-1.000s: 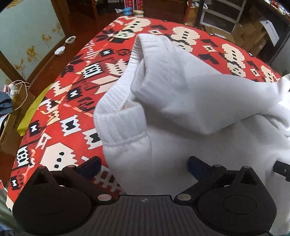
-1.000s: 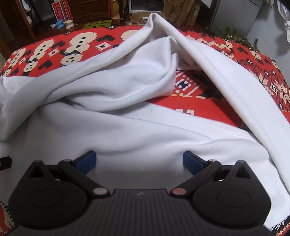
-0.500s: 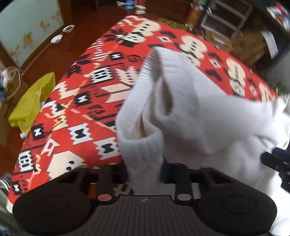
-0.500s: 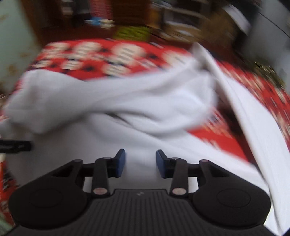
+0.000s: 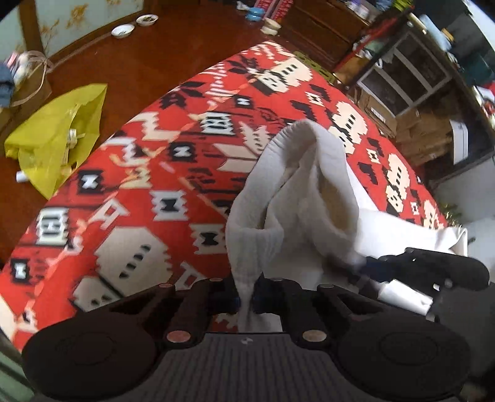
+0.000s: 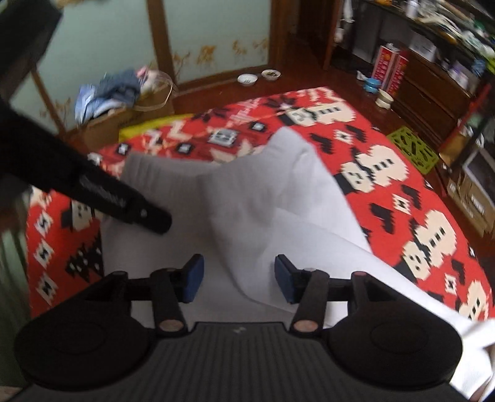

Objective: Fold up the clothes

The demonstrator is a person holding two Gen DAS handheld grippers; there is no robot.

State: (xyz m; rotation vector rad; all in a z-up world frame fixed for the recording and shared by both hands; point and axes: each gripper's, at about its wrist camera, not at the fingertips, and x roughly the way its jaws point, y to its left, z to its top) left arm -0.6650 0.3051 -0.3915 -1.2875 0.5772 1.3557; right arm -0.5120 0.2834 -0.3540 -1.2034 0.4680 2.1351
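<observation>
A white sweatshirt lies bunched on the red patterned cover. My left gripper is shut on its ribbed hem, which hangs up from the cover. The right gripper shows blurred at the right, against the cloth. In the right wrist view the right gripper has its jaws partly apart and opening. A raised fold of the sweatshirt runs between them, with a gap at the left pad. One of the left gripper's black fingers reaches in from the upper left.
A yellow bag and small bowls are on the wooden floor to the left. Cardboard boxes and shelves crowd the far right. A green crate and a box of clothes stand beside the cover.
The left jaws went from wide open to shut on the ribbed hem and lifted it. The right jaws narrowed from wide open, and the right gripper swung across and rolled.
</observation>
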